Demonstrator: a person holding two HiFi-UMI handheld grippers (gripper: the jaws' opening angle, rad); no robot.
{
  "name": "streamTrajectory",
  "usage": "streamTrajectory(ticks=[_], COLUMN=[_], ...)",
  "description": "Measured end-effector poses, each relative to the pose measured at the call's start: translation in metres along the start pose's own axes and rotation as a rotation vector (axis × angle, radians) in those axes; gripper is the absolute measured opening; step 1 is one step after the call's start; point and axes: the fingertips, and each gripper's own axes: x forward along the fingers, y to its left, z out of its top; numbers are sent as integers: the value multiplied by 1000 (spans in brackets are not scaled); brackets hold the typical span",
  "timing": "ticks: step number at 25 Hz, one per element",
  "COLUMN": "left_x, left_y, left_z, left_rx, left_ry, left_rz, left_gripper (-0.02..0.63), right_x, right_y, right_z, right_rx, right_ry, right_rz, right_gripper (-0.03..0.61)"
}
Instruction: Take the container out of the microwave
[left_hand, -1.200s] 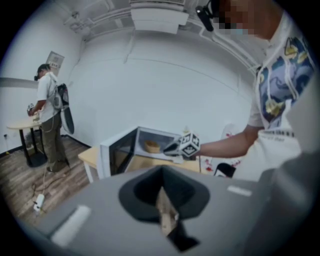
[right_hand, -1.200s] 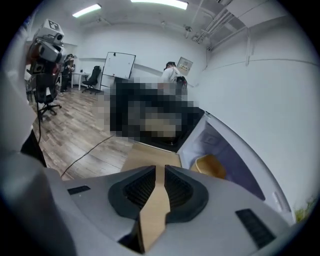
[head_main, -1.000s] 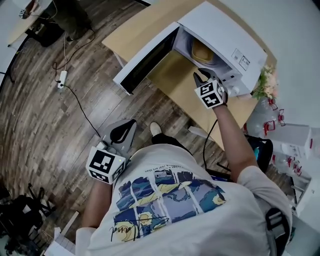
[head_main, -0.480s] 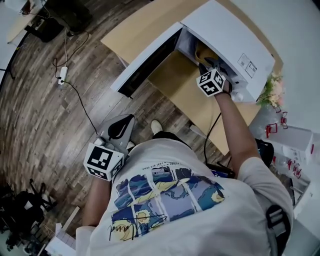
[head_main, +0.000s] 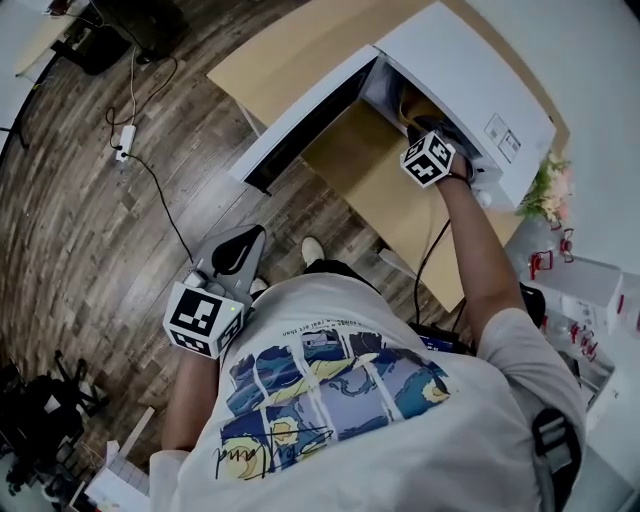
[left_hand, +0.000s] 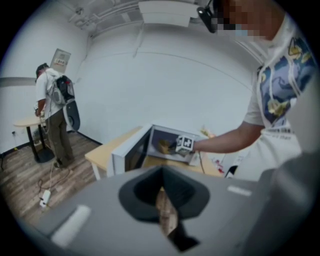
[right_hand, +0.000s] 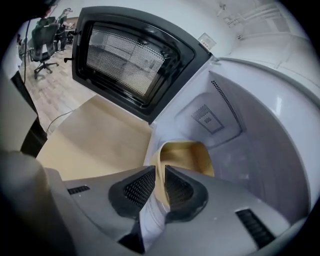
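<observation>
Container (right_hand: 186, 150) wall sits pinched between the right gripper's (right_hand: 159, 174) closing fingers, seen only in right gripper view; head view buries it inside the microwave (head_main: 470, 70); left gripper (left_hand: 161, 175) fingers together, empty

White T-shirt (head_main: 480, 420), blue-yellow print; grey left claw (head_main: 245, 250)
</observation>
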Motion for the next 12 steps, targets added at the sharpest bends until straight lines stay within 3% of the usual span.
streamTrajectory(ticks=[12], left_x=[-13], left_y=[5], left_z=[-2], left_rx=[12], left_ry=[-10], left_rz=[-14], left_gripper=[9], right_x=[-12], right_y=[9], right_z=[8], right_rx=[-24], right_ry=[2], right_rz=[21], right_gripper=[20])
